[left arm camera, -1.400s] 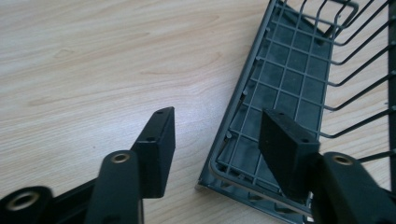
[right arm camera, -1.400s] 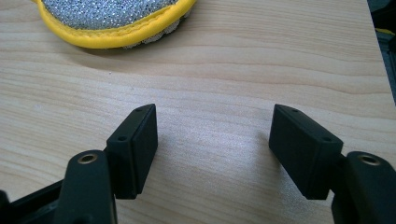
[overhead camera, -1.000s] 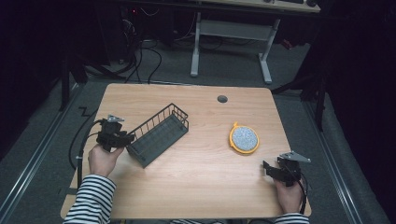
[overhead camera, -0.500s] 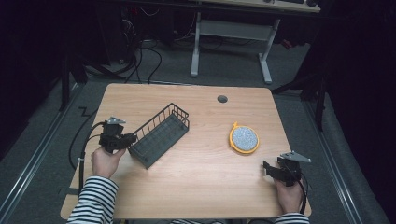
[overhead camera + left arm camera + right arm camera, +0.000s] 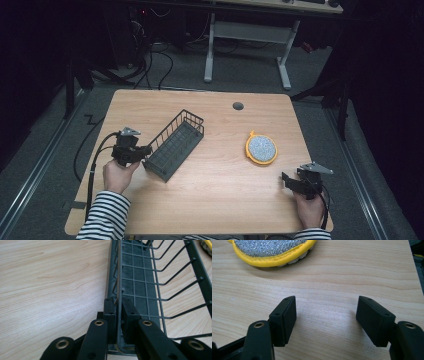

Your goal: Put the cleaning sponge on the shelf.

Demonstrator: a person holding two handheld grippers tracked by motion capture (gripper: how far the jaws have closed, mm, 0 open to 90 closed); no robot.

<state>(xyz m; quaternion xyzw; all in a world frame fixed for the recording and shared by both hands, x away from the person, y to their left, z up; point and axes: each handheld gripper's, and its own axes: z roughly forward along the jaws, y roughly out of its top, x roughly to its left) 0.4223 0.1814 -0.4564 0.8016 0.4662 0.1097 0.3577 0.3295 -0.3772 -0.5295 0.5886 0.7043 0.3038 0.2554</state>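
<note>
A black wire basket (image 5: 175, 145) lies slantwise on the left half of the wooden table (image 5: 215, 200). My left gripper (image 5: 145, 151) is at its near left end and has just been closing. In the left gripper view its pads (image 5: 110, 312) pinch the basket's (image 5: 150, 282) wire rim between them. A round yellow-rimmed scouring pad (image 5: 261, 148) with a silver face lies right of centre. My right gripper (image 5: 286, 181) rests near the table's front right corner, open, with bare wood between its pads (image 5: 287, 317) and the pad (image 5: 272, 251) some way ahead.
A round grey cable grommet (image 5: 238, 106) sits near the table's far edge. Beyond the table stand a white desk frame (image 5: 250, 55) and loose cables on the dark floor. A cable trails from the left gripper over the table's left edge.
The left gripper has shifted slightly and closed onto the basket's rim. The basket, the scouring pad and the right gripper stay where they were.
</note>
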